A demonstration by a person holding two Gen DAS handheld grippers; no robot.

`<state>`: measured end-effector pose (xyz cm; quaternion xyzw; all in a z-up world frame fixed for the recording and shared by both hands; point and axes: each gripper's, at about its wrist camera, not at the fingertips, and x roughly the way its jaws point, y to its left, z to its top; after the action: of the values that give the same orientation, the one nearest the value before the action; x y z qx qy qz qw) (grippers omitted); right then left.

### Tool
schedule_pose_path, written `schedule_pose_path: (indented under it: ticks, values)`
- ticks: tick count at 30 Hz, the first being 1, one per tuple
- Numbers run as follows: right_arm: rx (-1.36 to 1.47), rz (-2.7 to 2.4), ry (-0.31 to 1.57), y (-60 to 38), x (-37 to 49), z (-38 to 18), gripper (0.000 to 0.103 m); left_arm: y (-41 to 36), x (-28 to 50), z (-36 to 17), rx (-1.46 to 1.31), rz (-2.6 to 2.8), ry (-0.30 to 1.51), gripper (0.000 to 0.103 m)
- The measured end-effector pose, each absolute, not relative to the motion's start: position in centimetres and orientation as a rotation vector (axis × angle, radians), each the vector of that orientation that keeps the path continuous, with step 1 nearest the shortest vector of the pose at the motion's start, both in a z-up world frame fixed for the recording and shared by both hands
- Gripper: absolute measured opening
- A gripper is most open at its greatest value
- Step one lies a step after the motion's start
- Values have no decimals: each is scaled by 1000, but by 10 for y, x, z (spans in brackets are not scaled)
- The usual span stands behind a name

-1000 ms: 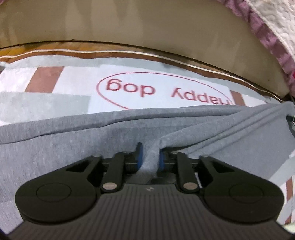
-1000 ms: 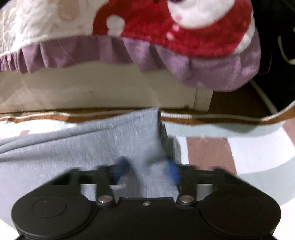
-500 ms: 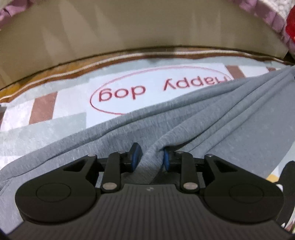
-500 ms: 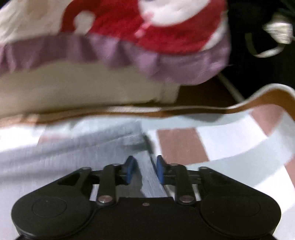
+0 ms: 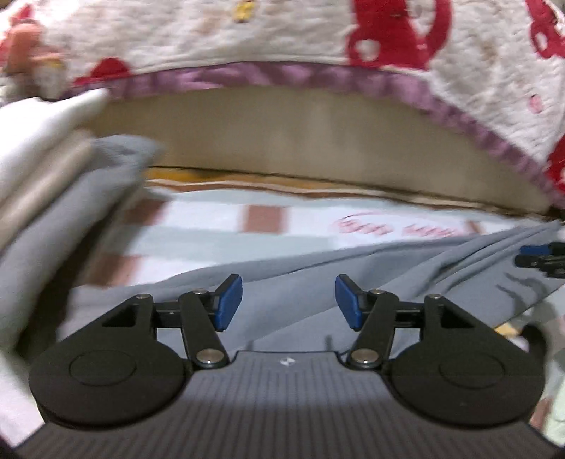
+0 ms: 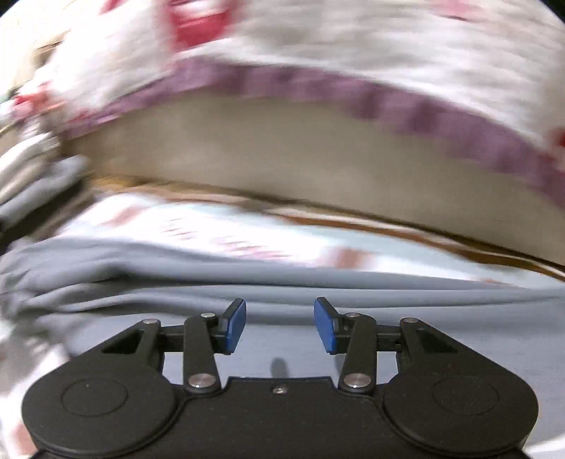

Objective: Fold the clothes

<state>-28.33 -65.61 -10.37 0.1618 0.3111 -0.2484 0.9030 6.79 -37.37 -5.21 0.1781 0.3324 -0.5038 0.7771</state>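
Both grippers let go since half second ago. Left gripper [image 5: 289, 302] jaws wide apart, empty; right gripper [image 6: 280, 325] likewise spread, nothing between pads. Grey garment [image 5: 317, 282] dropped flat on mat [image 5: 212, 226], near side, just under both claws. Folded pile [image 5: 42, 176] far left. Judgement: fold pass laid; next regrip needed. Frames blurred.

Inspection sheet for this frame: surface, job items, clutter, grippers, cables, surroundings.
Surface: patterned mat with red lettering, blurred.
Job's things: grey garment spread on the mat, creased.
Clutter: stack of folded clothes at left.
Grippers: left gripper open above the garment; right gripper open, nothing held.
Cables: nothing seen.
Surroundings: beige bed base under a red-and-white quilt with purple trim.
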Motion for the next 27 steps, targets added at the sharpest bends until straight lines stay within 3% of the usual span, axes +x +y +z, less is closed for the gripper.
schedule_pose_path:
  ticks: [5, 11, 14, 18, 27]
  values:
    - [155, -286, 702, -578, -213, -96, 49, -336, 81, -72, 533, -1018, 750, 58]
    - [-92, -184, 764, -512, -170, -98, 54, -300, 99, -68, 574, -1007, 780, 72]
    - [-213, -193, 796, -500, -155, -109, 58, -293, 103, -76, 522, -1026, 789, 72]
    - [-374, -205, 835, -484, -134, -125, 60, -304, 86, -103, 660, -1040, 774, 73]
    - [-292, -309, 849, -518, -127, -138, 61, -321, 78, -140, 790, -1001, 605, 73]
